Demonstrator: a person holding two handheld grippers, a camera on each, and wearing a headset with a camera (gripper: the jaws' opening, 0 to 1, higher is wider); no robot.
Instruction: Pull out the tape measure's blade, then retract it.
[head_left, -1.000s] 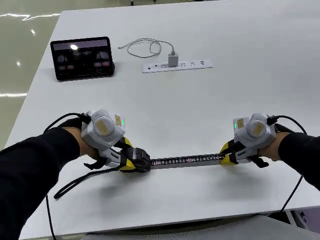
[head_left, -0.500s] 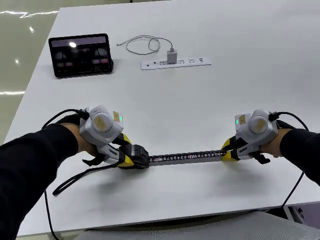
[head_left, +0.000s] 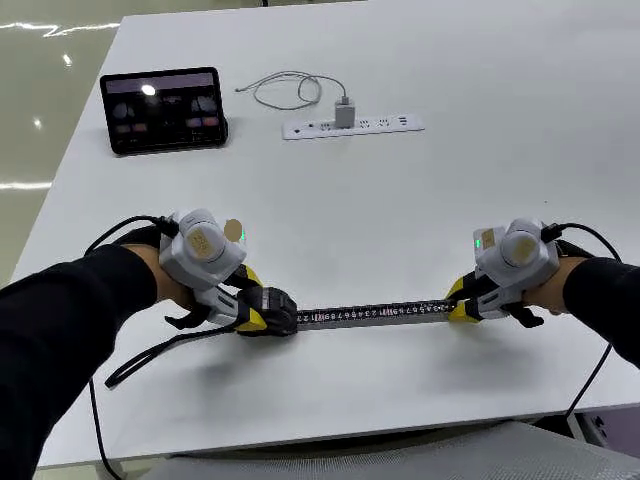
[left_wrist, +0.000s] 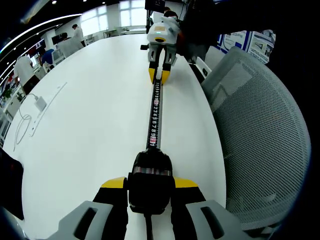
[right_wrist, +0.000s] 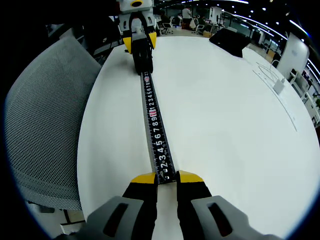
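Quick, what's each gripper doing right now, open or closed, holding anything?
Left gripper: shut on the tape measure case.
Right gripper: shut on the blade, at its end.

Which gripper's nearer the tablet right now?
Left. The left gripper, shut on the tape measure, is on the same side as the tablet; the right gripper holds the blade on the far side.

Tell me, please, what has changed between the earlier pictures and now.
The right hand-held gripper, shut on the tip of the blade, has edged slightly to the person's right, drawing a little more of it out of the case. The left hand-held gripper stays clamped on the case in the same place; the tablet and power strip have not moved.
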